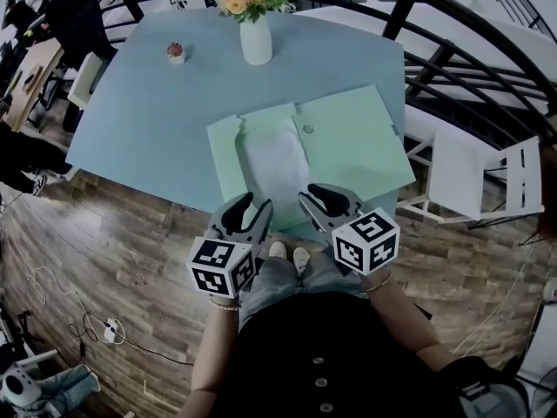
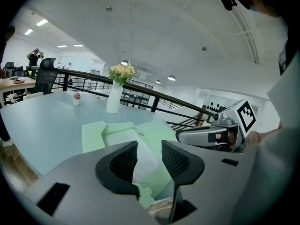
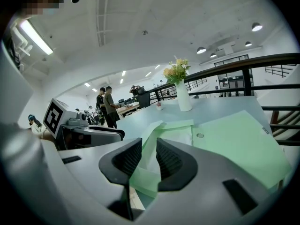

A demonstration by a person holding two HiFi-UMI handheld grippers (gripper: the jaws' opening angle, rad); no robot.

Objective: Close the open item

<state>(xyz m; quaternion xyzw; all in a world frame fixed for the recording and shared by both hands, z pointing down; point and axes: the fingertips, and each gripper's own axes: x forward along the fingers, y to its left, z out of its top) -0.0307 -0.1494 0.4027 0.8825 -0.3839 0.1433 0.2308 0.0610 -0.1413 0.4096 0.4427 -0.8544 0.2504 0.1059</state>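
A light green folder [image 1: 352,138] lies open on the pale blue table [image 1: 157,120], near its front edge, with its wide flap spread to the right. A white sheet [image 1: 274,159] rests in its middle, and a small snap button [image 1: 307,130] shows on the flap. My left gripper [image 1: 246,212] hovers at the folder's front left corner, open and empty. My right gripper [image 1: 324,200] hangs beside it over the front edge, jaws a little apart with nothing between them. In the left gripper view the folder [image 2: 152,130] lies beyond the jaws [image 2: 149,150]. In the right gripper view it [image 3: 234,144] spreads past the jaws [image 3: 149,148].
A white vase of flowers [image 1: 256,37] and a small potted plant [image 1: 176,52] stand at the table's far side. A white chair [image 1: 474,177] sits to the right by a black railing [image 1: 452,50]. People stand at far desks [image 3: 108,104].
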